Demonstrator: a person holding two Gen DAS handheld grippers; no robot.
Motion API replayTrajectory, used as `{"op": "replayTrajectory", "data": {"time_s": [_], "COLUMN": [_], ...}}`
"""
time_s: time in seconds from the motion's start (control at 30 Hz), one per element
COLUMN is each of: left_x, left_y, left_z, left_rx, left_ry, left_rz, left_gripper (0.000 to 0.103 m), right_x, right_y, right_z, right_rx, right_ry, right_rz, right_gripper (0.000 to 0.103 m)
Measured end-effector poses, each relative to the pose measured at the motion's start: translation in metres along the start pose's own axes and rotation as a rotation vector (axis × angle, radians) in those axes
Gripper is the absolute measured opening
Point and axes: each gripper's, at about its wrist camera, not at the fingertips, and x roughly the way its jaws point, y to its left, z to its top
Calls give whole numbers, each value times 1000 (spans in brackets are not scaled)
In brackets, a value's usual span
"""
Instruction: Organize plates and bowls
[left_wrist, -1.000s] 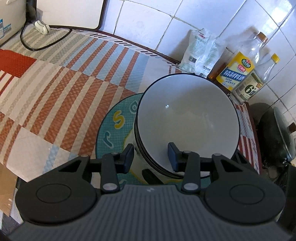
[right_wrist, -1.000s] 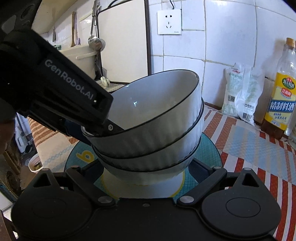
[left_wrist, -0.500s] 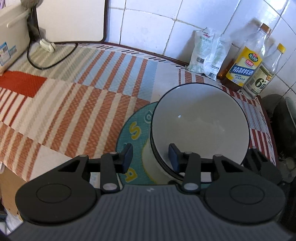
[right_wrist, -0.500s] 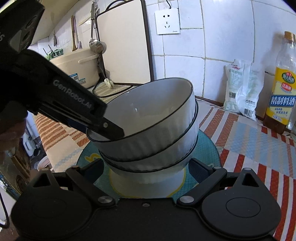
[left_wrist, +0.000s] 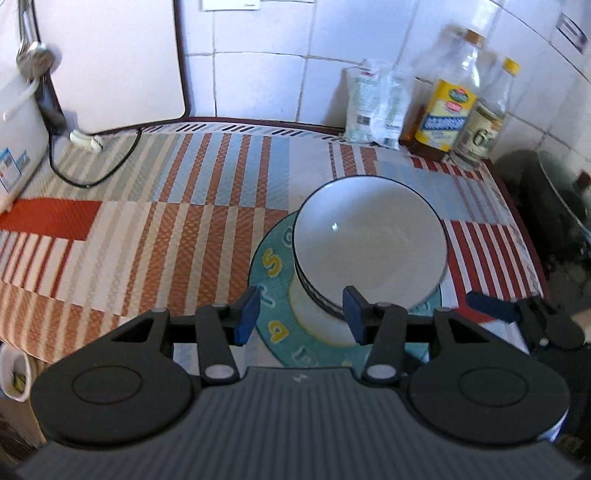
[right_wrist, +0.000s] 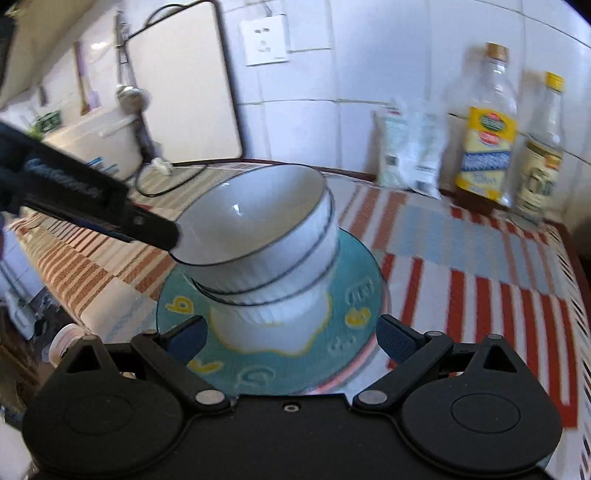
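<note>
Bowls (left_wrist: 369, 243), stacked, sit on a teal plate (left_wrist: 275, 295) on the striped bench (left_wrist: 147, 229). Left hand-held gripper (left_wrist: 301, 314) jaws opening, pinching nothing. Right hand-held gripper (right_wrist: 291, 338) spread wide, empty, near the plate.

Teal plate (left_wrist: 275, 295): raised yellow letter "S" legible. Smaller bottle (left_wrist: 484, 122): label digit "6" legible. Other labels blurred, unreadable.
</note>
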Motion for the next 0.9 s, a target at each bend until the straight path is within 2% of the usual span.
{"op": "replayTrajectory", "data": {"time_s": [0.23, 0.4, 0.6, 0.8, 0.9], "left_x": [-47, -85, -128, -157, -170], "left_y": [-14, -24, -25, -31, -32], "left_z": [-7, -12, -15, -25, -32], "left_rx": [77, 141, 123, 123, 120], "left_ry": [-45, -87, -146, -148, -153], "left_rz": [-14, -25, -27, -14, -6], "left_gripper": [52, 55, 61, 61, 66], "right_x": [-48, -86, -135, -171, -188], "right_y": [5, 10, 10, 14, 22], "right_z": [3, 13, 29, 35, 37], "right_rx": [107, 136, 112, 133, 137], "right_ry": [-47, -75, -106, -132, -142], "right_rz": [-69, -134, -236, -258, -281], "right_gripper": [100, 100, 100, 100, 100]}}
